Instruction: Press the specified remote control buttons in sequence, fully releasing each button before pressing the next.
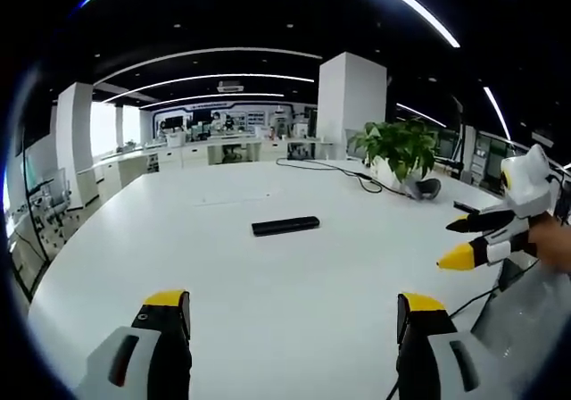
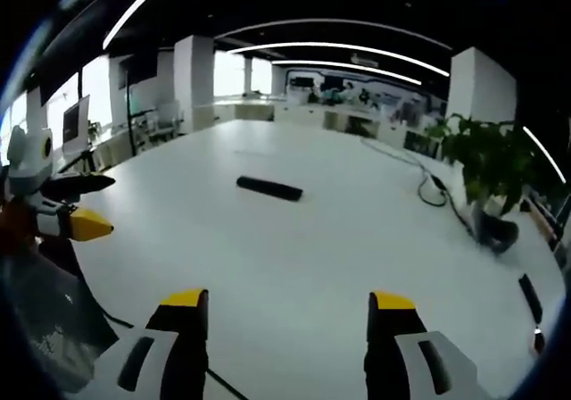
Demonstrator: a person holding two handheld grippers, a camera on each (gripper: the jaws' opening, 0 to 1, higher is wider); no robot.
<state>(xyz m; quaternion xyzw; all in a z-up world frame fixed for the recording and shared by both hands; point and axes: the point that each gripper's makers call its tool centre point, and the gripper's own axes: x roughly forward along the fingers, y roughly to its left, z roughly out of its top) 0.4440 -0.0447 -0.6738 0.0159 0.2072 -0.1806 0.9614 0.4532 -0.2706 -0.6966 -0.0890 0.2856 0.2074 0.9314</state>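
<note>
A slim black remote control (image 1: pixel 285 226) lies flat on the white table (image 1: pixel 223 266), well ahead of both grippers. In the left gripper view my left gripper (image 1: pixel 293 302) stands open, its yellow-tipped jaws wide apart with bare table between them. The right gripper (image 1: pixel 462 241) comes in from the right with its jaws apart, held by a hand (image 1: pixel 555 242). In the right gripper view the remote (image 2: pixel 268 188) lies ahead and slightly left. My right gripper (image 2: pixel 286 300) is open and holds nothing. The left gripper (image 2: pixel 94 205) shows at the left edge, jaws apart.
A potted plant (image 1: pixel 401 150) stands at the far right of the table, with black cables (image 1: pixel 330 170) and a dark round object (image 1: pixel 428 187) near it. In the right gripper view the plant (image 2: pixel 491 163) is at the right, with a thin black item (image 2: pixel 529 297) by the table edge. Office desks fill the background.
</note>
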